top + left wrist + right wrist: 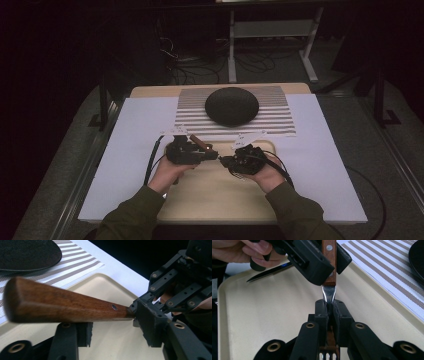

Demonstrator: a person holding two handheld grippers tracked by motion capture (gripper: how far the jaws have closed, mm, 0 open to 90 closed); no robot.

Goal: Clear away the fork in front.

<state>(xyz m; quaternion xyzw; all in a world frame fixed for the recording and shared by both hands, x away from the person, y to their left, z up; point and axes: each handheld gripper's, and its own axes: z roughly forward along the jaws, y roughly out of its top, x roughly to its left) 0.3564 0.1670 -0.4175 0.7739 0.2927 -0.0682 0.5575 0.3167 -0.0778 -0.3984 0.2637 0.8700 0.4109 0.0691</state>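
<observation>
Clearly the fork (329, 293) is a stiff thing — a steel neck and tines running into a riveted wooden handle (65, 305), light enough to hang in the air between two grips, and not fragile. I'd judge the polished metal the slippery end and the wood the safer hold; its flat sides give the pads something to bite on, best taken near the rivet, where it would not lever about.

At the bottom of the right gripper view, the right hand-held gripper (329, 308) has its jaws nearly together, pinched on the metal neck, with the tines poking out below between the jaw links. Just above, at the top middle of that frame, the left hand-held gripper (323, 263) straddles the wooden handle, which runs straight up out of the frame. In the left gripper view the handle lies level across the middle of the frame, with one pad beneath it at lower centre; whether the pads already press on the wood I cannot tell.

From the high view, both hand-held grippers meet nose to nose at the centre of the frame, above the far rim of a cream tray (210, 200), the fork bridging them and clear of the tray floor. A dark knife (270, 271) lies on the tray at upper left of the right gripper view.

Farther off — toward the top of the high view — a dark round plate (231, 105) sits on a striped mat (280, 120) on the desk (135, 150).
</observation>
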